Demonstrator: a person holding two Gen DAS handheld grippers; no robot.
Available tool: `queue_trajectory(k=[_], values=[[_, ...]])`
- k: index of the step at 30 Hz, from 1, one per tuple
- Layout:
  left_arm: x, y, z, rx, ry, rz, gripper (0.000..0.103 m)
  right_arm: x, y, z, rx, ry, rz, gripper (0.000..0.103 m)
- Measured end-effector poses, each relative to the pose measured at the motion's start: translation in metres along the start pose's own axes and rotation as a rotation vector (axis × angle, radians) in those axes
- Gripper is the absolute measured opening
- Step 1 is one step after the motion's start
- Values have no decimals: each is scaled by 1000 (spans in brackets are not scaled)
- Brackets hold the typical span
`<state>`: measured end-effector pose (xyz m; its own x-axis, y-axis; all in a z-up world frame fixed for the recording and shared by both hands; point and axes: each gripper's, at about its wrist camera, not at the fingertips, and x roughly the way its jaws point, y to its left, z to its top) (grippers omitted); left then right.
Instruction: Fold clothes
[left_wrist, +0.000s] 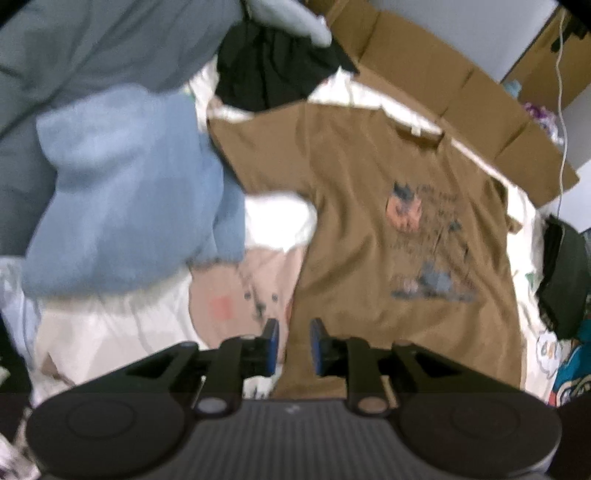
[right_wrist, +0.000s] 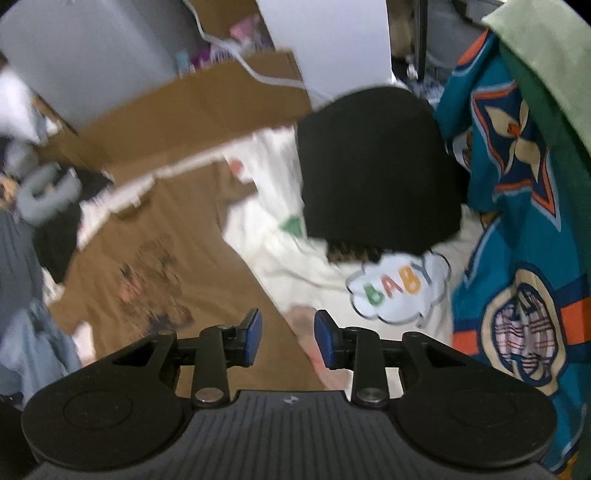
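The white bed sheet (left_wrist: 110, 332) carries everything, giving a flat surface for folding. On it the brown T-shirt (left_wrist: 388, 229) lies spread front up, print showing, apparently laid out for its first fold. Above its hem, the left gripper (left_wrist: 293, 341) and right gripper (right_wrist: 288, 332) hang with jaws partly open, both holding nothing.

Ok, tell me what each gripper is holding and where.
Nothing. The left gripper and right gripper are both open and empty above the brown T-shirt.
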<state>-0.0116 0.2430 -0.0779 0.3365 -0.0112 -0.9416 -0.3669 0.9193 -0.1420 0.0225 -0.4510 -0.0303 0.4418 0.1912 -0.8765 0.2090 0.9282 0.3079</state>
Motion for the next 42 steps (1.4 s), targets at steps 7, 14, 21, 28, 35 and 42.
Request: queue_trajectory(k=[7,14,21,28,35,42], values=[[-33,-20,36,25,-74,-24,44,-7,9,5,77,-72,87,38],[-46,-48,70,98,-121,-66,57,-8,25,8,90,-82,64,40],[-54,-84,106,192,-156,-110,59,-33,56,32,-34,-99,72,58],[-41,-134,145,257,-165,-124,60,2,62,55,-94,-89,82,60],[8,-195,181,313,-162,-134,60,74,58,79,-63,-64,139,60],[97,-257,208,343,-156,-160,59,168,50,101,25,-68,229,60]])
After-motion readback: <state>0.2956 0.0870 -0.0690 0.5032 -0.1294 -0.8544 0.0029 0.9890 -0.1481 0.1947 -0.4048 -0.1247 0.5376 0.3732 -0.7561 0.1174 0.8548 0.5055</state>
